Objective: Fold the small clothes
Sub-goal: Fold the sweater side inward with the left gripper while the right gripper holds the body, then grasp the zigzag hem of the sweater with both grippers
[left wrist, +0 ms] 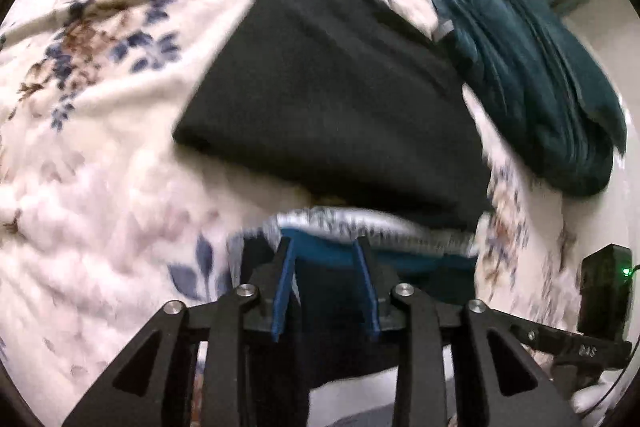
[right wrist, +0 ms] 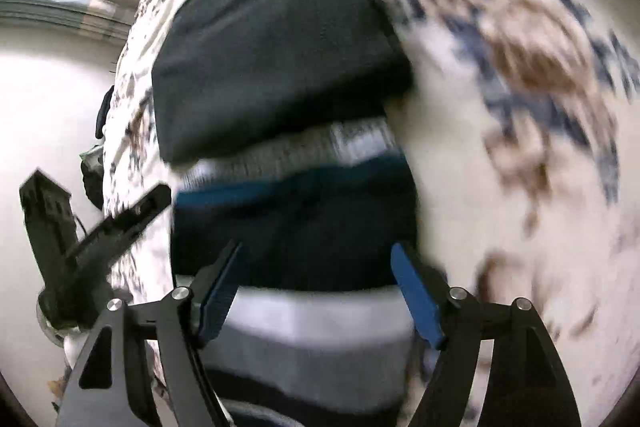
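- The left gripper [left wrist: 325,247] had its fingers partly spread around a striped garment's [left wrist: 360,227] near edge.
- The right gripper [right wrist: 318,267] was spread wide over the same garment.
- It lay on a floral bedsheet [left wrist: 100,147], near a folded black cloth [left wrist: 328,99].

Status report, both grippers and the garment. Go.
Left gripper and right gripper: fingers apart, over the striped garment. Folded black piece beyond it on floral bedding. Teal pile alongside, not blocking.
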